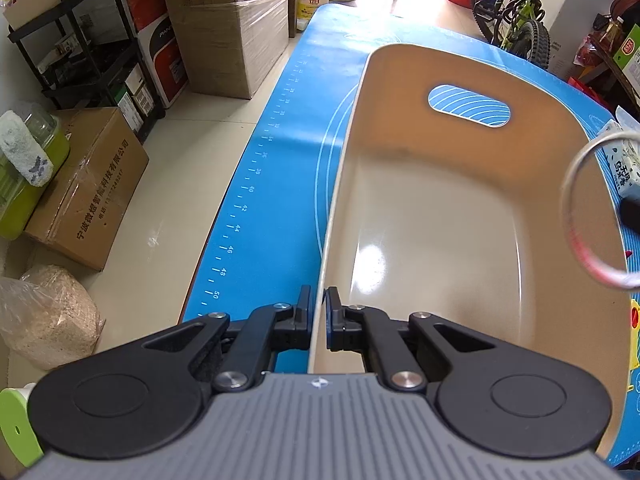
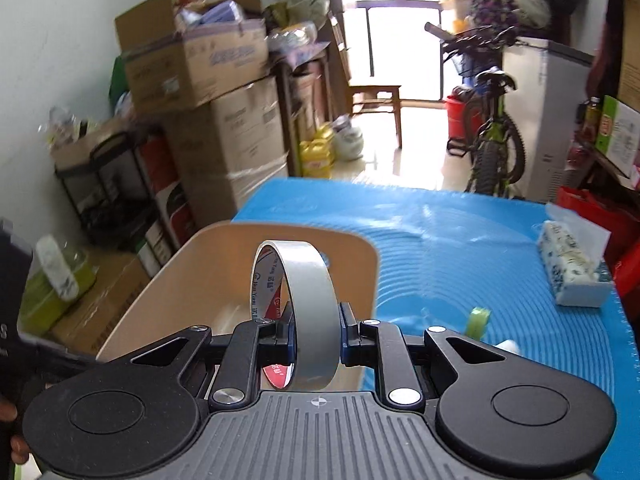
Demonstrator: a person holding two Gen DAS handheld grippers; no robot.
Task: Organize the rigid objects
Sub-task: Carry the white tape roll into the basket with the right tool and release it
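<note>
Left tongs [image 1: 319, 312]: closed on near left rim of bin [image 1: 460, 76], on blue surface [image 1: 280, 128]. Right tongs [image 2: 318, 330]: clamped on upright tape roll [image 2: 308, 300], above bin's near end.

The left wrist view is taken from just behind the left tool [image 1: 319, 322], looking forward and steeply down along the near wall of a beige bin [image 1: 400, 64], which fills the centre and right of the frame at close range. The right wrist view is taken from behind the right tool [image 2: 318, 338], held higher and aimed more level, so the room's far window appears at top centre. Shared by both views are the bin [image 2: 360, 252], the blue mat [image 2: 460, 248] on the desk, a tape roll [image 2: 310, 312] seen blurred at the right edge of the left view [image 1: 576, 208], the tissue pack [image 2: 572, 268] and the bicycle [image 2: 492, 136].
</note>
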